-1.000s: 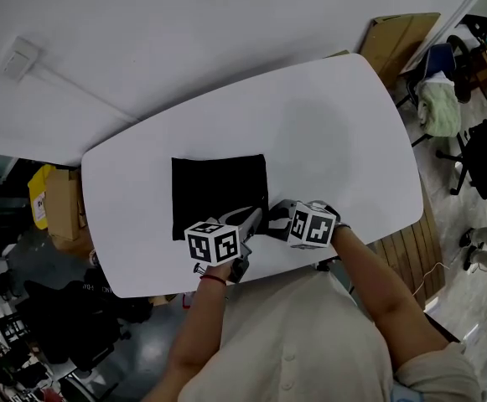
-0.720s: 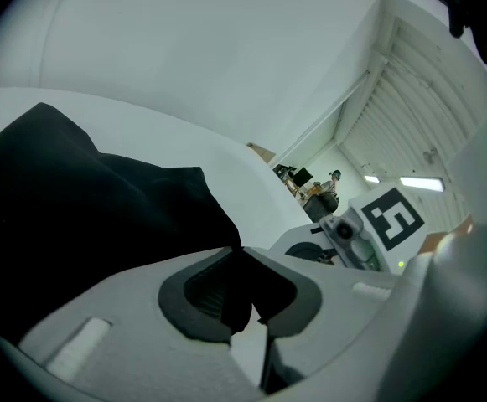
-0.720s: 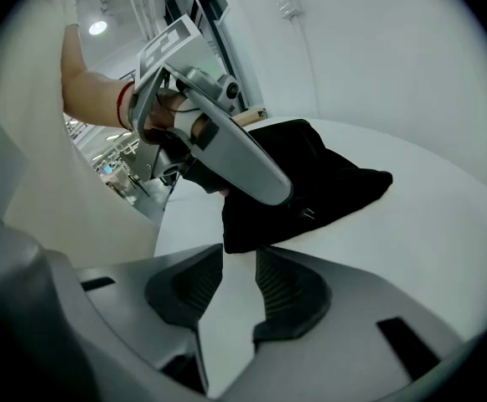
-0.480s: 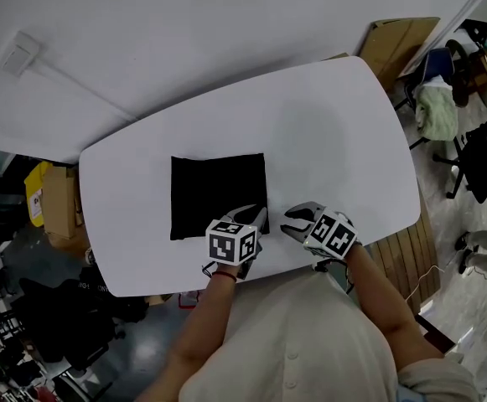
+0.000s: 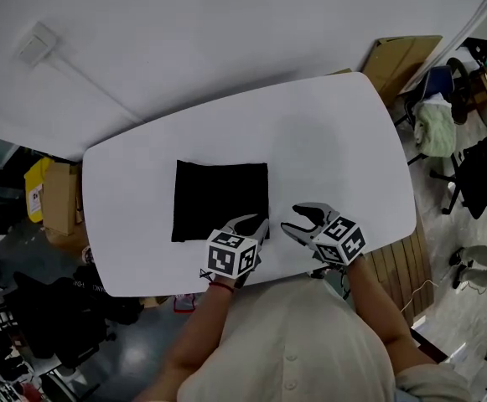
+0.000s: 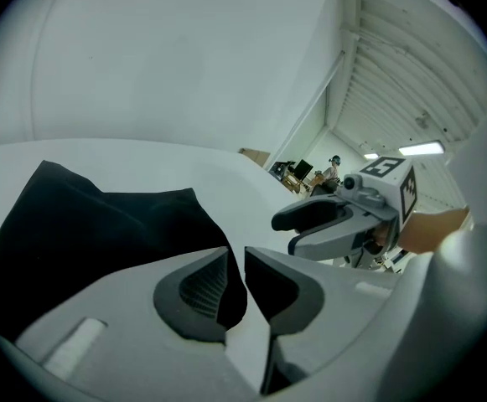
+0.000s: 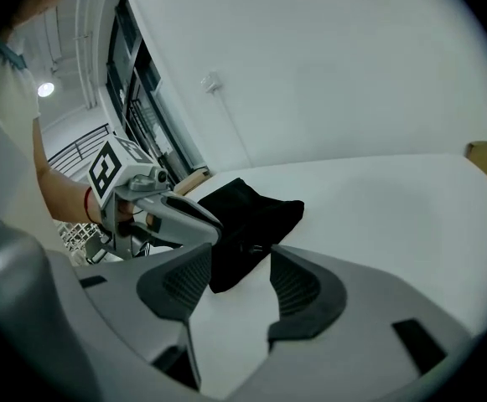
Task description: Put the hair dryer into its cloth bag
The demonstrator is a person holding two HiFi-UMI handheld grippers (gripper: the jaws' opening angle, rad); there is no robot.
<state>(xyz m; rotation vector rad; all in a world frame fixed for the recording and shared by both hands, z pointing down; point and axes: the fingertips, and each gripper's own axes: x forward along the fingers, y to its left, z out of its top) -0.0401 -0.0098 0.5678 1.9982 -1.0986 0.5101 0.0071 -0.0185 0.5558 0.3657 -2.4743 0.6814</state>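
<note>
The black cloth bag (image 5: 220,199) lies flat on the white table (image 5: 335,141), looking lumpy in the left gripper view (image 6: 101,224) and the right gripper view (image 7: 247,212). No hair dryer shows outside it. My left gripper (image 5: 258,223) is at the bag's near right corner, its jaws nearly together with a fold of the black cloth pinched between them (image 6: 236,262). My right gripper (image 5: 290,219) hovers just right of the bag, off the table. Its jaws have just been opening, and nothing is between them (image 7: 239,262). Each gripper sees the other: the right (image 6: 310,224), the left (image 7: 184,216).
The table's near edge runs just behind both grippers. A cardboard box (image 5: 398,57) leans past the far right corner. Chairs draped with clothes (image 5: 440,115) stand to the right. A yellow container (image 5: 38,191) and dark clutter sit on the floor at the left.
My right gripper has pulled away from the bag's corner to the right, lifted, and spread its jaws. The left gripper has stayed at the bag's near right corner.
</note>
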